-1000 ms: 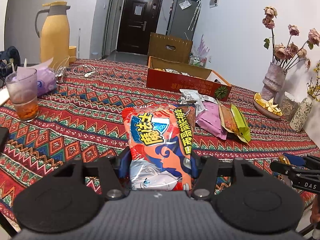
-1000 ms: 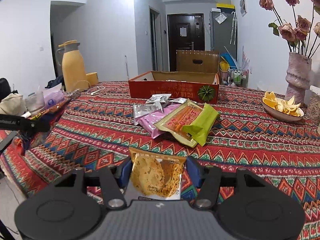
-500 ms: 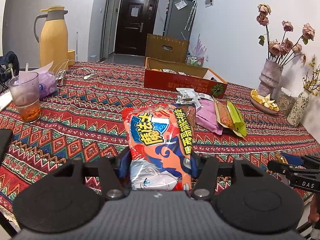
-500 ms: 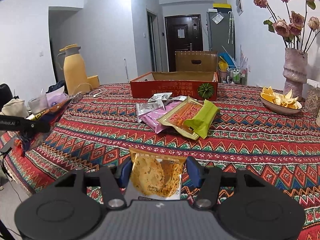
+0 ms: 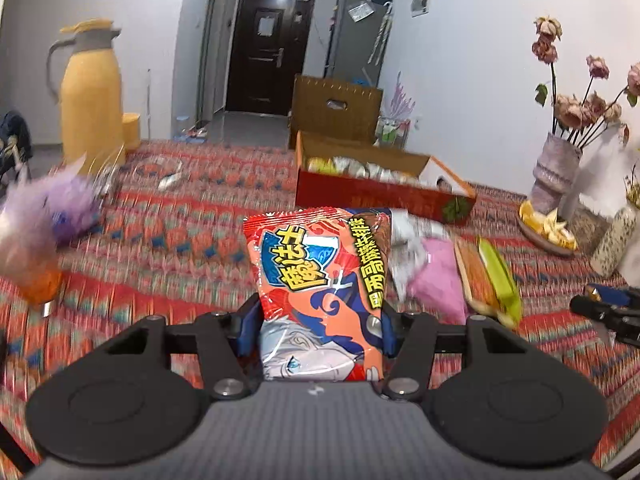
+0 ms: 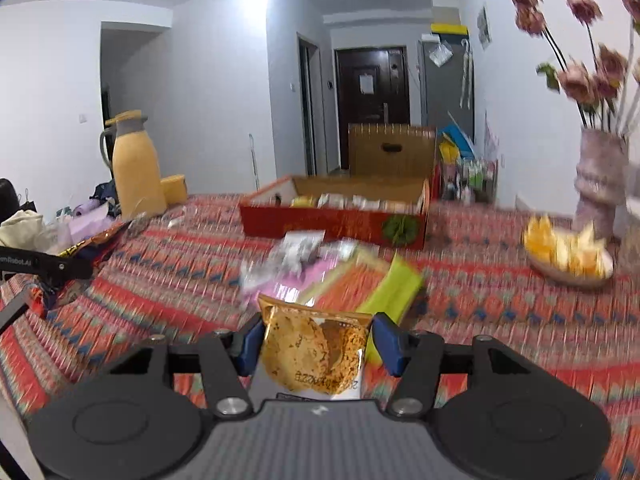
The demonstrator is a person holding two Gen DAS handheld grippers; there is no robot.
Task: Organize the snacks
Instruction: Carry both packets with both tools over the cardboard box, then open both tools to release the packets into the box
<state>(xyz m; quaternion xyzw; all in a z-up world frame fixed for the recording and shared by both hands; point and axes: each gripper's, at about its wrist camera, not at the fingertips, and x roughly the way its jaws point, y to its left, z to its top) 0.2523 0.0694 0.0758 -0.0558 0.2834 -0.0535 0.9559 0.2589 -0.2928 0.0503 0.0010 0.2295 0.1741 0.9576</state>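
carrying a snack each, the left gripper is clamped on a glossy red-orange cartoon packet and the right gripper on a golden biscuit packet, both low in frame and seemingly bound for the open red cardboard box at centre.

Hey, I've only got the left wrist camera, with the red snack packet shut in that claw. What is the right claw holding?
Observer: The right claw is shut on a golden-brown cookie packet, gripped by its sides.
Operator: What's straight ahead of it?
Observer: A green packet on the loose pile, with the red box beyond it.
Operator: Does the cookie packet block its view of the box?
Observer: No, the box's open top shows above it.
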